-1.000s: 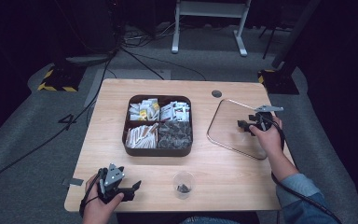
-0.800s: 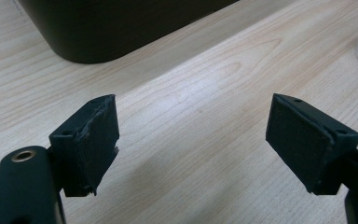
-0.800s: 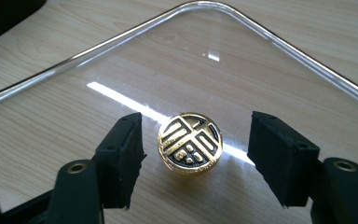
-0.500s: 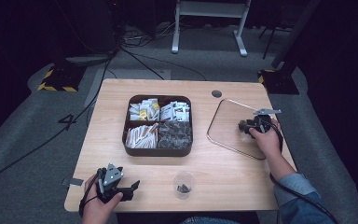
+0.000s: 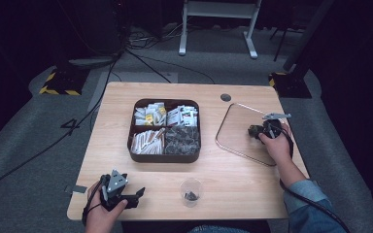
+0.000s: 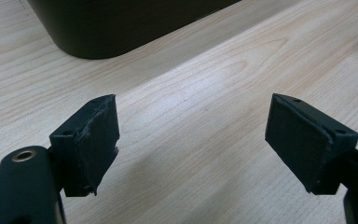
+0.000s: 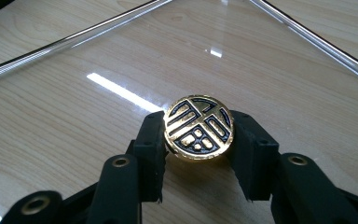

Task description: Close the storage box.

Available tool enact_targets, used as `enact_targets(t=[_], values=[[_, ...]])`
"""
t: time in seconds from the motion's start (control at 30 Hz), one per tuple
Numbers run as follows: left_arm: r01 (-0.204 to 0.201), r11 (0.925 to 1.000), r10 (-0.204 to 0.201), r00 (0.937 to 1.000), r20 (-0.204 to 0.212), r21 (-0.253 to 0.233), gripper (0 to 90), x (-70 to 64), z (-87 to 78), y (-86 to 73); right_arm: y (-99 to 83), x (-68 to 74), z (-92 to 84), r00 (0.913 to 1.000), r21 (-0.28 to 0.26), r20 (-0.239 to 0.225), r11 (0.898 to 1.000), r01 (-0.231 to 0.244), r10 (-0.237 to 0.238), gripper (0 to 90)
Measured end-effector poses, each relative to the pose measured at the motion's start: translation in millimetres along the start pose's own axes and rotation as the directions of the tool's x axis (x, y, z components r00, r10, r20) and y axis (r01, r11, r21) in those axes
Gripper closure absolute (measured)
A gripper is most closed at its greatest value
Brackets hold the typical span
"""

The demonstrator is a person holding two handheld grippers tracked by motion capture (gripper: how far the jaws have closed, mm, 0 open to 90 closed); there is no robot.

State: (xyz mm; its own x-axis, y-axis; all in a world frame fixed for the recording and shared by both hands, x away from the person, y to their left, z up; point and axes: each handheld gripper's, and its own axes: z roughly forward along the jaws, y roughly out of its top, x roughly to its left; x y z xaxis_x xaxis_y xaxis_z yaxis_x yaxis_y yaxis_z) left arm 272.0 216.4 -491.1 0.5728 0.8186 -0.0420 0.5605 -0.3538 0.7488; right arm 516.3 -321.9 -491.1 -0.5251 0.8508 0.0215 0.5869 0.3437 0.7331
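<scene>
Right gripper view: the right gripper's (image 7: 199, 154) jaws have just been closing and now pinch the gold knob (image 7: 199, 127) of the glass lid (image 7: 121, 60) — right of the tray (image 5: 164, 156) — ready to lift; the left gripper (image 6: 193, 149) gapes empty.

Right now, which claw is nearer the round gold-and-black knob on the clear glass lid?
Right. The right claw has just closed on the knob; the left claw sits at the table's near-left edge.

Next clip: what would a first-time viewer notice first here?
Probably the gold-and-black round knob on the clear glass lid at the table's right, with the right gripper closing its jaws on it. Next, the dark four-compartment tray of packets mid-table, and the left gripper resting open at the near left corner.
</scene>
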Motion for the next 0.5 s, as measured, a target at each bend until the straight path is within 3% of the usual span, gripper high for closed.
enact_targets(t=[0.5], values=[[-0.015,0.9999,0.015,0.9999,-0.005,0.007,17.9,1.0,5.6,5.8,6.2,2.0,-18.5,0.9999,-0.014,-0.01,1.0,0.009,-0.009,58.7]])
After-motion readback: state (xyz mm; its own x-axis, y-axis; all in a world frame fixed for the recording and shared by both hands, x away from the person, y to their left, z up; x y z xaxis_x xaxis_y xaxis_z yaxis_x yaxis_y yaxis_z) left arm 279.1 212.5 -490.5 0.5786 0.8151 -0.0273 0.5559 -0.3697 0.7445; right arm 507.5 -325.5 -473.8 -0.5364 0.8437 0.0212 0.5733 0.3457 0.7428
